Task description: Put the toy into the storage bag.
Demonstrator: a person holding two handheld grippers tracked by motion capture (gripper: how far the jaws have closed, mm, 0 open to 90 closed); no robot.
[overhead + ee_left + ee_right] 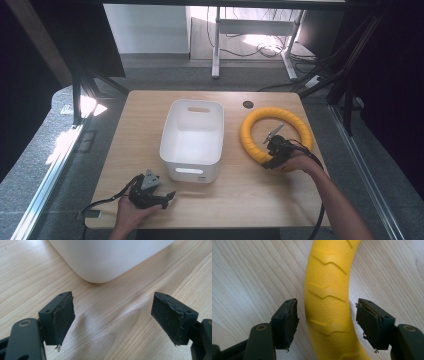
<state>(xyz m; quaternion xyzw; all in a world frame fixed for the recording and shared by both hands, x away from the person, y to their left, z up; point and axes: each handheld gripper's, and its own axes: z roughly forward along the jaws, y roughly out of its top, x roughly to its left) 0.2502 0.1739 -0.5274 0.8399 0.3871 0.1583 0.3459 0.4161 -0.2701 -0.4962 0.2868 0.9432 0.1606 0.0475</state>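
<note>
A yellow ring (276, 132) with raised chevron treads lies flat on the wooden table (125, 150), right of a white bin (192, 140). My right gripper (274, 159) is down over the ring's near-left arc. In the right gripper view the ring (328, 297) runs between the two pads (291, 320), with a small gap on each side, so the jaws are open around it. My left gripper (167, 197) rests on the table near the front edge, held by a hand. Its jaws are wide open with only bare wood between them (112, 320), and the bin's rounded corner (105, 260) is just ahead.
The bin is empty, with handle slots in its near and far walls. A dark round grommet (248, 104) sits in the table behind the ring. Black cables trail from both grippers off the front edge. Floor, desk legs and cables lie beyond the table.
</note>
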